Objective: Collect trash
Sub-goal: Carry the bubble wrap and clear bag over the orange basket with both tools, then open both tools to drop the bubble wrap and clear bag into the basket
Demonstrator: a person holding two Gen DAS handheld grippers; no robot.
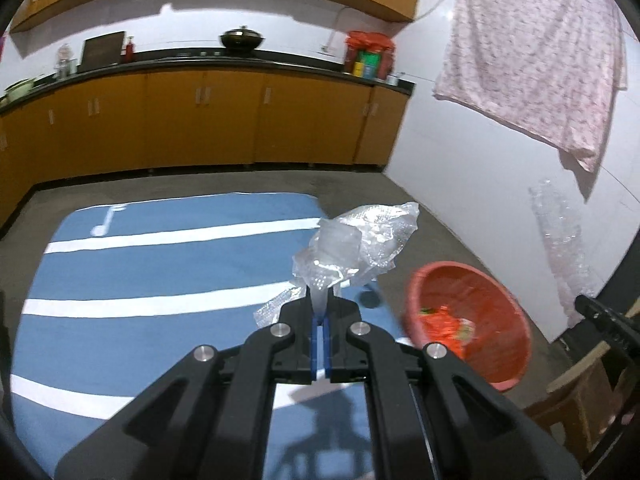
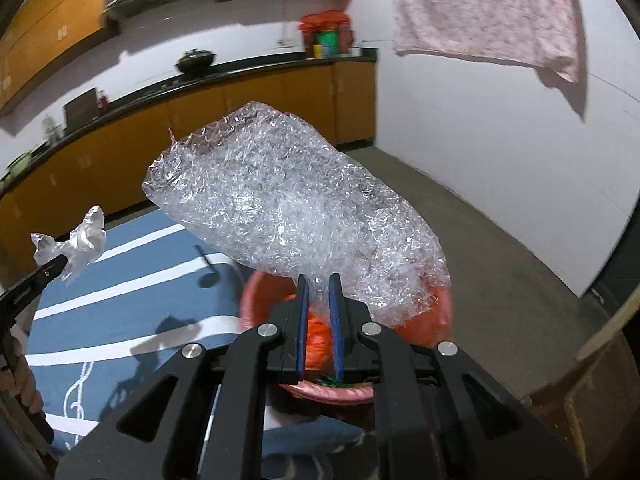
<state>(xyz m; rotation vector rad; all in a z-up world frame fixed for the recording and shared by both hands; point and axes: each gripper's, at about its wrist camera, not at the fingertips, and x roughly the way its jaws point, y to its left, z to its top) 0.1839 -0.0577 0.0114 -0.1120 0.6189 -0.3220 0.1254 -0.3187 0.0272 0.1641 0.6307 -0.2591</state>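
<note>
My left gripper [image 1: 320, 300] is shut on a crumpled clear plastic wrapper [image 1: 360, 240], held above the blue rug just left of the red basin [image 1: 500, 344]. Orange trash [image 1: 444, 326] lies in the basin. In the right wrist view my right gripper [image 2: 319, 280] is shut on a large sheet of bubble wrap [image 2: 288, 196], which hangs over the red basin [image 2: 438, 322] and hides most of it. The left gripper [image 2: 54, 262] with its plastic wrapper [image 2: 80, 242] shows at the left edge. The bubble wrap [image 1: 560, 240] also appears at the right of the left wrist view.
A blue rug with white stripes [image 1: 160, 280] covers the grey floor. Orange kitchen cabinets [image 1: 200, 120] with a dark counter run along the back wall. A pink cloth [image 1: 536, 52] hangs on the white wall at right. A wooden stool [image 1: 580, 392] stands at the right edge.
</note>
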